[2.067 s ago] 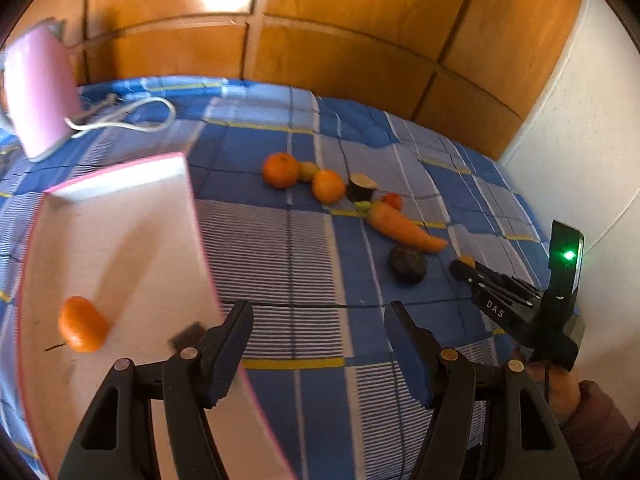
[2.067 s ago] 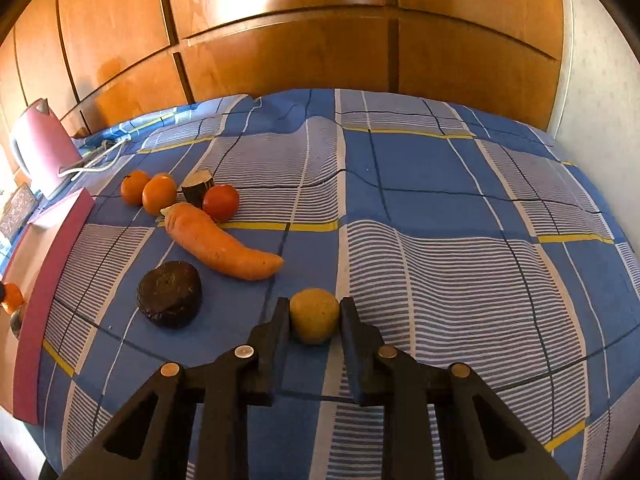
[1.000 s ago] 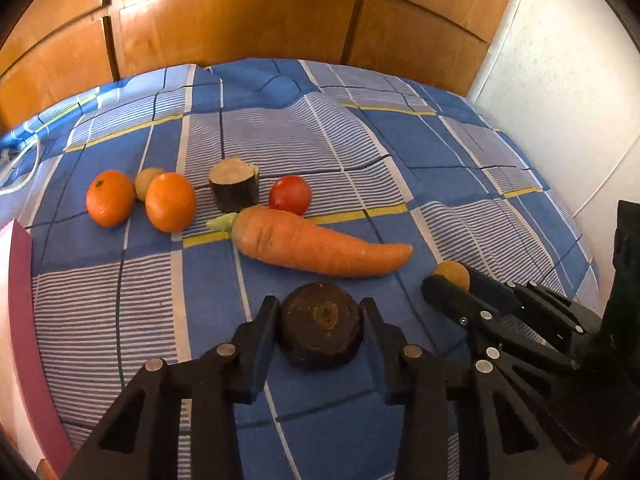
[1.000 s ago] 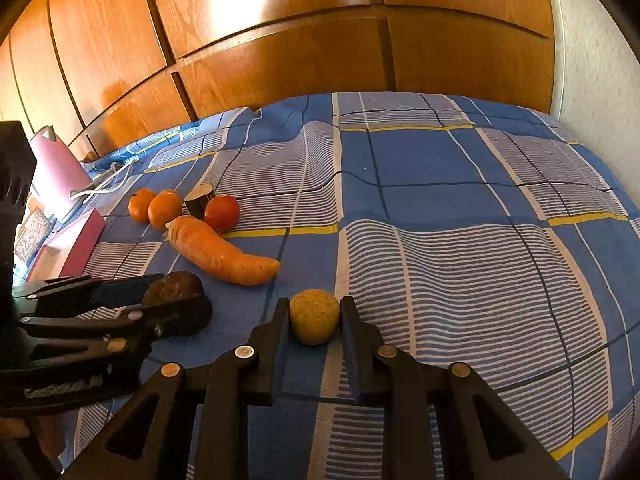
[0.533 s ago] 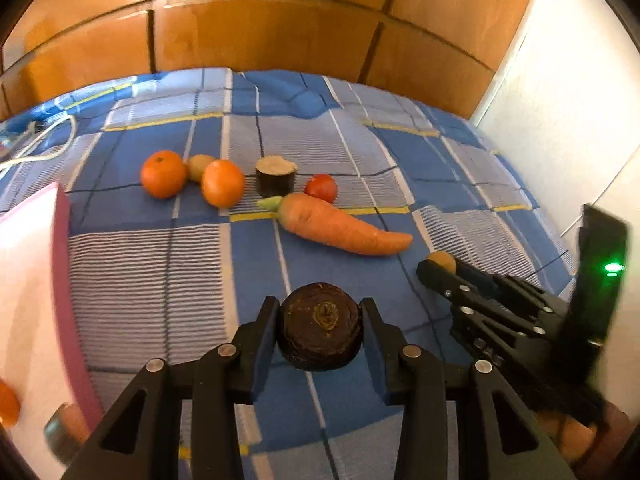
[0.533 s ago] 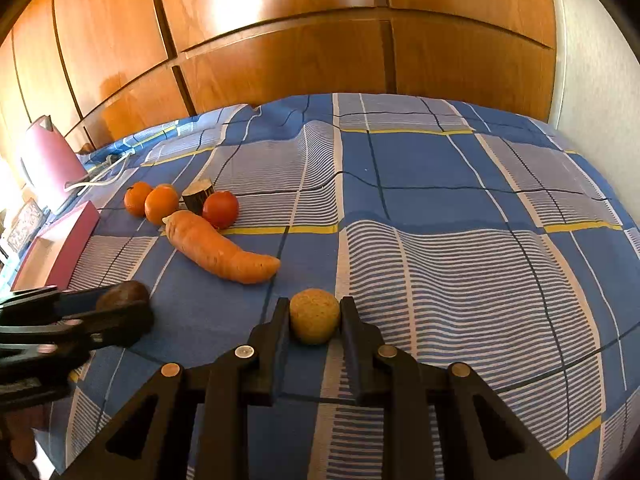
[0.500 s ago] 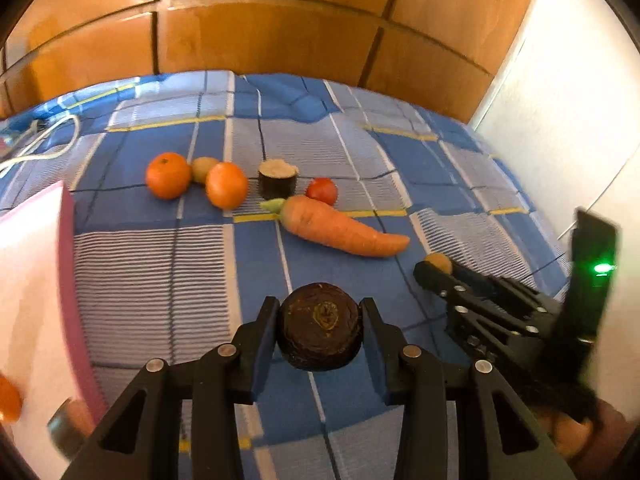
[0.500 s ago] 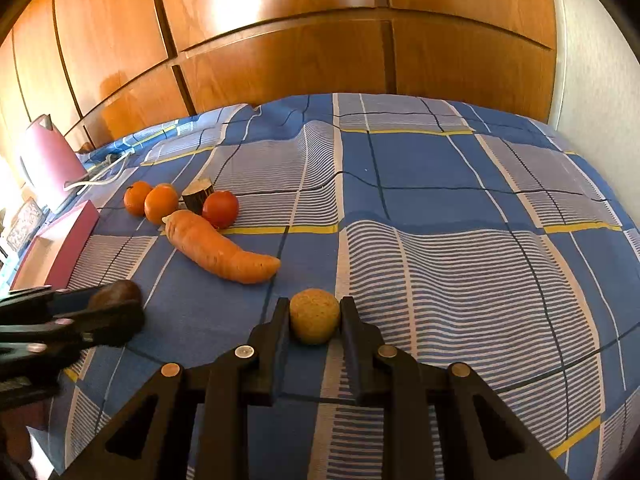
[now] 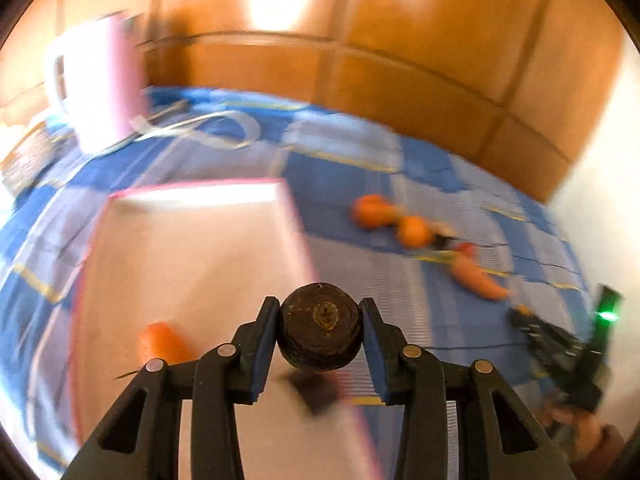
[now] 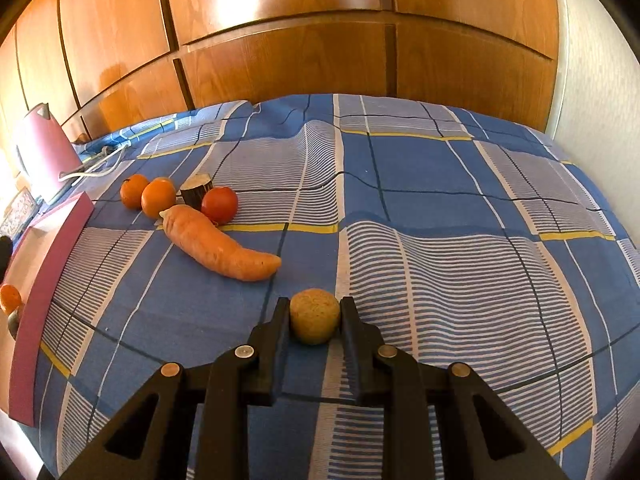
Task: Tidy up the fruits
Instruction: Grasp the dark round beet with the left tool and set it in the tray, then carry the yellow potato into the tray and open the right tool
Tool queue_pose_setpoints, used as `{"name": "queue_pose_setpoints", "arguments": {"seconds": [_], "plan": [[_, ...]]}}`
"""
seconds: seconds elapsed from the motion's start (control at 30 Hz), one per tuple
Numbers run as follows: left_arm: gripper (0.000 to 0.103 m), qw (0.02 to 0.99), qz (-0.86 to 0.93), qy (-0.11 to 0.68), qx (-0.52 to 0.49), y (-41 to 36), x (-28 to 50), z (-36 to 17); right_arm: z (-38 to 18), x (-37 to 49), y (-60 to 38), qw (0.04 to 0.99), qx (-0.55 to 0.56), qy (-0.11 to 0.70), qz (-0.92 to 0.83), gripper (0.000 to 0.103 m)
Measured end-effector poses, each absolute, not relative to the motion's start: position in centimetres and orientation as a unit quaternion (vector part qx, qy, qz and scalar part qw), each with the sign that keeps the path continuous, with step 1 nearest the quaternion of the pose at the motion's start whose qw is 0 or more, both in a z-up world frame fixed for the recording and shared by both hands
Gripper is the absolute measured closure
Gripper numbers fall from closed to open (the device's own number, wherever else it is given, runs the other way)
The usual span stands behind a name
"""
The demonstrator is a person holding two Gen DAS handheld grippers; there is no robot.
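The left gripper (image 9: pixel 320 322) is closed on a dark round fruit (image 9: pixel 319 327), with a pad on each side of it, and holds it in the air over the near corner of the pink-rimmed tray (image 9: pixel 192 192). I think this is because the tray is the collecting place: one orange fruit (image 9: pixel 160 342) lies inside it already, near the gripper. The left view is blurred, so small details there are not sure. The right gripper (image 10: pixel 315 322) is closed narrowly on a small yellow-brown fruit (image 10: pixel 315 321), low over the blue checked cloth (image 10: pixel 440 208), probably waiting for its own turn at the tray. On the cloth, well apart from the tray, a group remains: two oranges (image 10: pixel 159 198) side by side, a cut dark piece (image 10: pixel 196 191), a red tomato (image 10: pixel 219 205) and a long carrot (image 10: pixel 218 249) just beside them. A pink kettle (image 10: pixel 46 152) stands behind the tray. The task seems at an early stage, since most pieces are outside the tray.
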State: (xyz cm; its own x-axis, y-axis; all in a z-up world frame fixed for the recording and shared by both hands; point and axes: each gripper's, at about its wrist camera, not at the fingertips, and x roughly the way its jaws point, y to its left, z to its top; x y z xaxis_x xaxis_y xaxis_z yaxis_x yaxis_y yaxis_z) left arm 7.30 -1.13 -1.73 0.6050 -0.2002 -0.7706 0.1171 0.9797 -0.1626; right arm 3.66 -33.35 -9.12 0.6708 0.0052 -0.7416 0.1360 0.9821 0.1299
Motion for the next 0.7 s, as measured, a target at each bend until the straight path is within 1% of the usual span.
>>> {"name": "queue_pose_setpoints", "arguments": {"seconds": [0.13, 0.27, 0.4, 0.57, 0.7], "plan": [[0.060, 0.891, -0.042, 0.447, -0.064, 1.6, 7.3, -3.0, -9.1, 3.7, -33.2, 0.909, 0.082, 0.406, -0.038, 0.079], [0.052, 0.899, -0.028, 0.432, -0.062, 2.8, 6.0, -2.9, -9.1, 3.7, -32.9, 0.909, 0.074, 0.407, -0.042, 0.079], [0.051, 0.903, -0.026, 0.424, -0.066, 3.1, 4.9, -2.7, -9.0, 3.8, -32.7, 0.909, 0.066, 0.409, -0.045, 0.079], [0.044, 0.906, -0.027, 0.416, -0.070, 3.4, 3.4, -2.3, -9.0, 3.8, -32.5, 0.908, 0.055, 0.412, -0.049, 0.079], [0.044, 0.907, -0.022, 0.415, -0.068, 3.8, 2.4, -2.2, -8.8, 3.7, -32.2, 0.907, 0.049, 0.415, -0.048, 0.079]]}}
